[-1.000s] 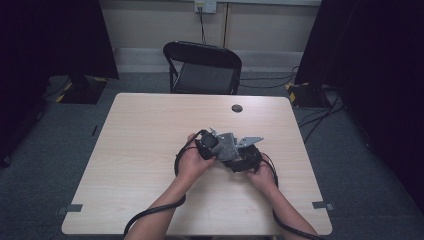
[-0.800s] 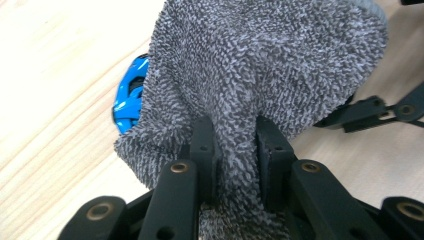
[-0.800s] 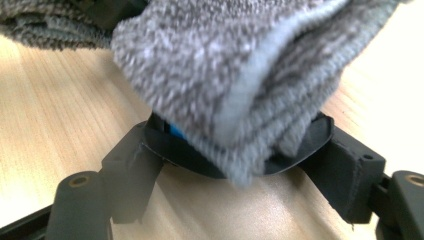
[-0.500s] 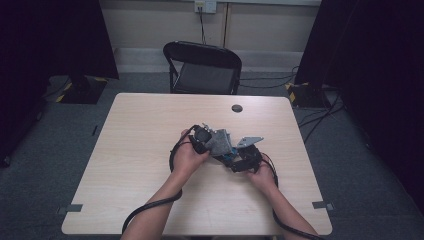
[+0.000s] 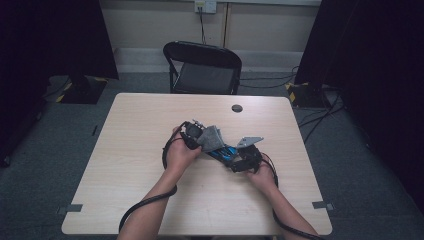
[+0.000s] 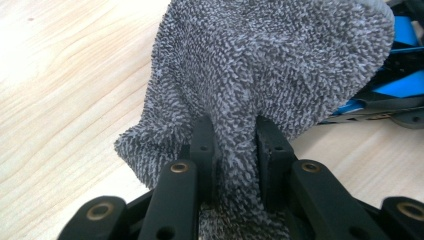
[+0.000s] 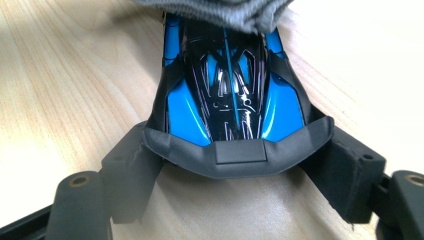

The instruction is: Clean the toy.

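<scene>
While my left claw is clamped on a fold of the grey terry cloth, the cloth hangs over the front part of the blue and black toy car. My right claw grips the car at its rear end; the jaws stand wide, one on each side of the dark bumper, pads pressed against it. Car lies on the light wood desk, approx. in the middle, w/ the cloth touching its far end in the right claw view. From the high view, both my hands are close together: left hand w/ the cloth, right hand just beside it. Black folding chair stands behind the desk, and a small dark round thing lies near the far edge, well apart from the car.
</scene>
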Motion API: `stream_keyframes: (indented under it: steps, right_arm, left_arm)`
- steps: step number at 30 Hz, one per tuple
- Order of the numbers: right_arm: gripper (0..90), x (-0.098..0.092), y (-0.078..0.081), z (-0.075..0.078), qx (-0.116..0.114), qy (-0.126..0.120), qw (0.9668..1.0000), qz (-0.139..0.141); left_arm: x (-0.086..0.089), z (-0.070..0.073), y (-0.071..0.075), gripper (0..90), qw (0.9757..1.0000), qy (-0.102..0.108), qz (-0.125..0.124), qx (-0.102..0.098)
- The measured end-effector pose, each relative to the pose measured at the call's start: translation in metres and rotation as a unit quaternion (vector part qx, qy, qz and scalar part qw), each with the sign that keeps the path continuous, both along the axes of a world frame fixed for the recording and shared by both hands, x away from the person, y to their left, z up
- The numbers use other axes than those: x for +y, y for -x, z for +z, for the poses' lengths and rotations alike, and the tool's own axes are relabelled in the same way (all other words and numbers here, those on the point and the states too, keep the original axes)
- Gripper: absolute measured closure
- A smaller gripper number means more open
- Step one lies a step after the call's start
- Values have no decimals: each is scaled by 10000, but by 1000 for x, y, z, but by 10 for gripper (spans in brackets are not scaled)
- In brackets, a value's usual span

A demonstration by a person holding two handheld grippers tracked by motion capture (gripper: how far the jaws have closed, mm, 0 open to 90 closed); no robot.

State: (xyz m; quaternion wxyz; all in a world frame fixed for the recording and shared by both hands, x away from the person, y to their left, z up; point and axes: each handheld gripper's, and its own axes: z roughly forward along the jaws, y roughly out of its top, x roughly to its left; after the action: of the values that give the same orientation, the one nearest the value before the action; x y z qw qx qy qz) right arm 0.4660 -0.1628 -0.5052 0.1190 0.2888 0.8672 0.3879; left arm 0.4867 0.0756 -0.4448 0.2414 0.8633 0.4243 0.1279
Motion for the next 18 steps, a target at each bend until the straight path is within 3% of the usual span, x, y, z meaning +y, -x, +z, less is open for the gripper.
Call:
stream_keyframes:
  steps: [18]
  right_arm:
    - [253, 0, 0, 0, 3, 2, 10000, 4]
  left_arm:
    - [28, -13, -11, 738, 9987, 6, 474, 165]
